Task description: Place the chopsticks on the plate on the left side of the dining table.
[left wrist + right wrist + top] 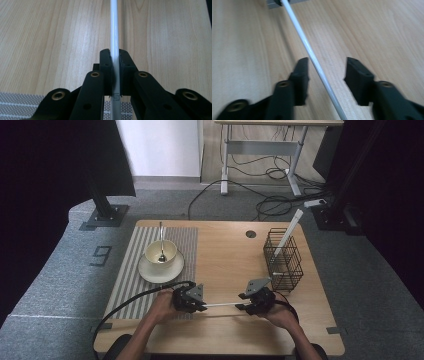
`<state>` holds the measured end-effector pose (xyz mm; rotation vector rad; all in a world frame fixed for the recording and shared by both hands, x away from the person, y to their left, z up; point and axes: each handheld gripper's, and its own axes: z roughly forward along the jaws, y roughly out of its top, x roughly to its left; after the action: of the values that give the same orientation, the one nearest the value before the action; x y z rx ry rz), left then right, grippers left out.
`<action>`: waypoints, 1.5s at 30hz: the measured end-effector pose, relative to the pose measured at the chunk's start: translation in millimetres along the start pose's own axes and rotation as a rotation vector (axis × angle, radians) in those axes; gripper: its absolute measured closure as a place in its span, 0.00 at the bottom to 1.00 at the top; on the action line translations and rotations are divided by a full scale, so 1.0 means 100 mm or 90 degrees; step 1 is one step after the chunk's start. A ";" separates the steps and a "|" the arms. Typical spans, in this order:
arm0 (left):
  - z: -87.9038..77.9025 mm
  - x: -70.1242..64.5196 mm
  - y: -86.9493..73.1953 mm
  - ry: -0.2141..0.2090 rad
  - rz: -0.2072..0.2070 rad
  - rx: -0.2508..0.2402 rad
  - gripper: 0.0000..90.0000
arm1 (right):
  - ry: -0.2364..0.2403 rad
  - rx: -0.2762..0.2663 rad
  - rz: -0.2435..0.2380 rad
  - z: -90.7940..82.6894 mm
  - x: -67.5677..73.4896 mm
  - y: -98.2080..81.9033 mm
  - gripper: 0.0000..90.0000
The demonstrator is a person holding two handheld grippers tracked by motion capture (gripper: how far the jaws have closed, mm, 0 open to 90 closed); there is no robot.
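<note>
Fingers (106,67) of the left gripper (115,72) are clamped on a thin white rod (115,37), judged light, stiff, slippery; right gripper (325,72) is held open around it.

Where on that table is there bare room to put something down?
Bare wood lies between the mat and the basket, and along the near edge behind the hands. The mat's far half is crowded by the cup and saucer.

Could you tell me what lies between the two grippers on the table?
In the high view, a thin white rod spans from the left gripper to the right gripper.
</note>
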<state>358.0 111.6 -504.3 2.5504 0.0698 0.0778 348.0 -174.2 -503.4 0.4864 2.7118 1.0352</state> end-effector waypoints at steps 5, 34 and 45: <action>-0.04 0.00 -0.06 0.007 -0.019 -0.021 0.93 | -0.024 0.002 0.027 0.04 -0.02 -0.01 0.31; -0.22 0.04 -0.55 0.070 -0.159 -0.064 0.93 | -0.088 -0.013 0.121 0.09 -0.03 -0.28 0.00; -0.32 0.08 -0.74 0.101 -0.224 -0.079 0.93 | -0.093 -0.003 0.153 0.11 0.01 -0.47 0.00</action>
<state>361.4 191.5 -518.9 2.3664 0.5542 0.1432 339.7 -200.4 -542.8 0.8699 2.5678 1.0162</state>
